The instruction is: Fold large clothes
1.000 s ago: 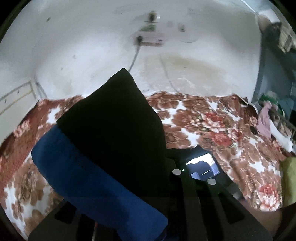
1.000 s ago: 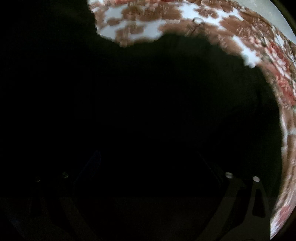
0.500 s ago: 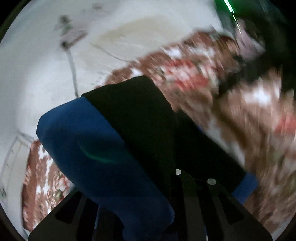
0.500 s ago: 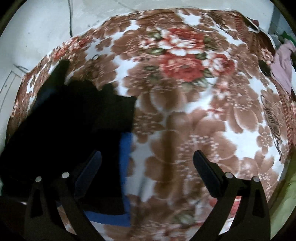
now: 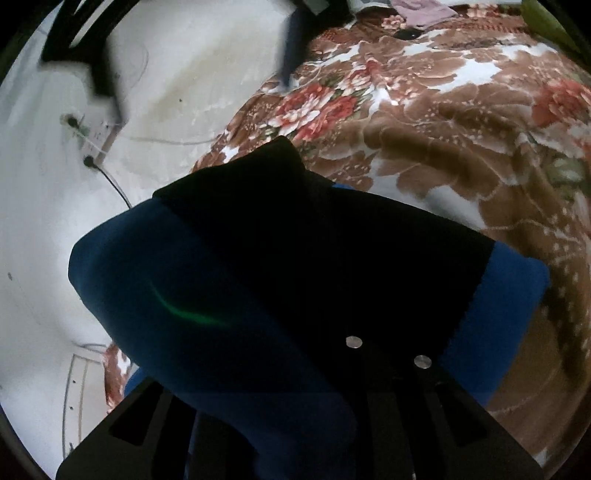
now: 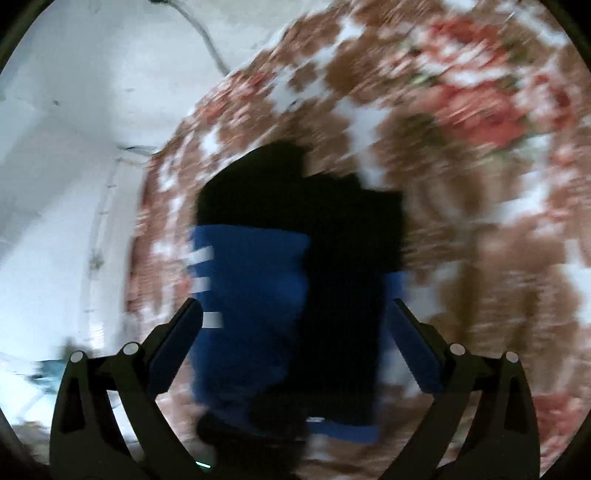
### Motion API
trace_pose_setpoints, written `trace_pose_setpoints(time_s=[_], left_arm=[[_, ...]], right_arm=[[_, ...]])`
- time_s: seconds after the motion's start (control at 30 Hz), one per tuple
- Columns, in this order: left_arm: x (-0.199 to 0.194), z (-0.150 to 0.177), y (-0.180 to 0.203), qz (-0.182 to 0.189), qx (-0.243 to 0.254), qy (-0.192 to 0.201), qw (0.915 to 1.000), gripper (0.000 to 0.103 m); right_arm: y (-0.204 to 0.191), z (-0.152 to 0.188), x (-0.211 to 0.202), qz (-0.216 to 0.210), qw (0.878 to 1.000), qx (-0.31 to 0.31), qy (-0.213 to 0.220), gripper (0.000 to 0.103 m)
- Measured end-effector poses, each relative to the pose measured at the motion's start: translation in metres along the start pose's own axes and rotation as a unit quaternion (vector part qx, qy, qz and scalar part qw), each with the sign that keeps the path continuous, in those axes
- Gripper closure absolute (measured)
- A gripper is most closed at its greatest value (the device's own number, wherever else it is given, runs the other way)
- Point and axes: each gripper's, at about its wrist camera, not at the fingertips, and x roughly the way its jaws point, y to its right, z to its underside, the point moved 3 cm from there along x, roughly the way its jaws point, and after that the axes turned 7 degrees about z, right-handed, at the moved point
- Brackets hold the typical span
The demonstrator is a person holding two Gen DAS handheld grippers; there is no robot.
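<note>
A black and blue garment is bunched in front of my left gripper, which is shut on its cloth; the cloth hides the fingertips. The garment hangs over a floral blanket. In the right wrist view, which is blurred, the same garment shows black with a blue panel and white stripes. My right gripper is open and empty, its fingers spread either side of the garment, above it.
A white wall with a socket and dark cable stands behind the bed. Pink clothes lie at the bed's far end. The white wall also fills the left of the right wrist view.
My left gripper has swung with the garment so the wall is now at left and the bed at right. My right gripper has let go, opened and pulled back from the garment.
</note>
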Motion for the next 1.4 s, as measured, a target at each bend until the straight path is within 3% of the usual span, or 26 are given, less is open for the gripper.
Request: trace_pose_setpoints(time_s=[0.1,0.33,0.43,0.53,0.57,0.63,0.67,0.7,0.8,0.87,1.0,1.07,1.2,1.4], left_arm=[[0.000,-0.002,0.003,-0.002,0.004,0.006,1.0000,0.090],[0.000,-0.002,0.001,0.001,-0.007,0.019,0.9998,0.090],[-0.003,-0.003,0.003,0.000,-0.003,0.025,0.9997,0.090],[-0.009,-0.003,0.006,-0.002,0.008,0.034,0.9994,0.089],[-0.009,-0.004,0.006,-0.002,0.008,0.036,0.9993,0.089],[-0.011,-0.004,0.005,-0.002,0.005,0.040,0.9992,0.089],[-0.013,-0.004,0.003,-0.004,0.004,0.042,0.9991,0.089],[-0.014,-0.005,0.002,-0.005,0.005,0.045,0.9990,0.089],[-0.015,-0.005,0.008,-0.016,0.028,0.047,0.9984,0.086],[-0.022,-0.004,0.016,-0.021,0.049,0.058,0.9969,0.070],[-0.043,0.000,0.022,-0.017,0.041,0.069,0.9966,0.061],[-0.053,0.000,0.017,-0.016,0.023,0.075,0.9968,0.046],[-0.090,0.009,-0.009,-0.002,-0.042,0.093,0.9948,0.040],[-0.125,0.033,-0.074,0.072,-0.175,0.122,0.9743,0.027]], right_arm=[[-0.022,-0.011,0.029,-0.047,0.998,-0.007,-0.049,0.005],[-0.027,-0.013,0.092,-0.049,0.987,0.014,-0.150,0.005],[-0.023,-0.009,0.111,-0.033,0.984,0.011,-0.174,0.005],[-0.022,-0.007,0.122,-0.055,0.980,0.010,-0.191,0.005],[-0.024,-0.005,0.122,-0.063,0.979,0.005,-0.194,0.013],[-0.029,-0.004,0.122,-0.079,0.977,-0.008,-0.196,0.040],[-0.030,-0.003,0.121,-0.058,0.979,-0.025,-0.195,0.071],[-0.028,-0.003,0.121,-0.036,0.979,-0.041,-0.194,0.082],[-0.024,-0.001,0.120,-0.061,0.978,-0.041,-0.196,0.092],[-0.026,0.000,0.116,-0.066,0.978,-0.047,-0.191,0.094],[-0.036,0.001,0.105,-0.044,0.981,-0.071,-0.174,0.096],[-0.040,-0.001,0.096,-0.030,0.984,-0.070,-0.161,0.096],[-0.038,-0.001,0.063,-0.028,0.987,-0.066,-0.145,0.096],[-0.048,0.002,0.013,-0.010,0.987,-0.100,-0.126,0.096]])
